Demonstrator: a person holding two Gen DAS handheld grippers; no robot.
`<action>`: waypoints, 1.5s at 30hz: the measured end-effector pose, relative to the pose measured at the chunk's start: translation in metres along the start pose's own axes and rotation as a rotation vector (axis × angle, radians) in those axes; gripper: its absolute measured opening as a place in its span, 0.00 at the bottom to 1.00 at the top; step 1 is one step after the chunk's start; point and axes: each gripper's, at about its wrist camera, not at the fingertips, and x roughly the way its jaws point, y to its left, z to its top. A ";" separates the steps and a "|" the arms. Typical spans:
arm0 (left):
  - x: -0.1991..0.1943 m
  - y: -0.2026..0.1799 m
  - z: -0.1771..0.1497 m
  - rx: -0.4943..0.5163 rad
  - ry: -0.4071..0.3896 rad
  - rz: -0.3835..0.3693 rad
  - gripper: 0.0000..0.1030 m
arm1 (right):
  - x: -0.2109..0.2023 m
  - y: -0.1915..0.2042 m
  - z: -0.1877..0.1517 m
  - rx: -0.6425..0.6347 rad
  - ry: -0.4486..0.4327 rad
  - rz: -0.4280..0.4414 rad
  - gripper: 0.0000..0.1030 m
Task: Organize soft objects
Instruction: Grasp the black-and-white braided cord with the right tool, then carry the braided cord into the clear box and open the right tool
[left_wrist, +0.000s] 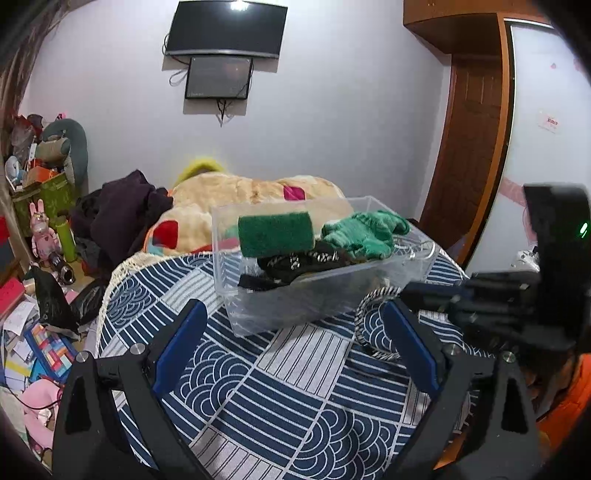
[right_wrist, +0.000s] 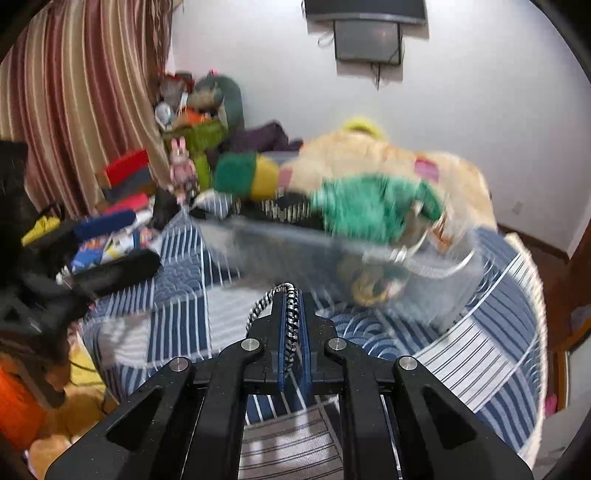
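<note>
My round table wears a blue-and-white wave-patterned cloth (left_wrist: 280, 373) with a pale fringe at its edge. On it stands a clear plastic bin (left_wrist: 295, 299), toward the far side. A black-and-white braided cord loop (left_wrist: 373, 325) rests on the cloth just beside the bin's near right corner.

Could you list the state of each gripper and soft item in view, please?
left gripper: open, empty.
right gripper: shut on the black-and-white cord.
clear bin: upright, nearly full.
green scrub pad: on top of bin pile.
green gloves: draped over bin's contents.
</note>
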 end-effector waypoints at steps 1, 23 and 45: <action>-0.002 -0.001 0.001 0.003 -0.008 0.000 0.95 | -0.006 0.001 0.004 0.000 -0.024 -0.001 0.06; -0.008 0.000 0.004 -0.006 -0.067 0.026 0.95 | 0.054 -0.025 0.051 0.119 -0.014 -0.112 0.07; -0.080 -0.030 0.030 0.024 -0.220 0.007 0.96 | -0.085 -0.002 0.037 0.078 -0.271 -0.139 0.62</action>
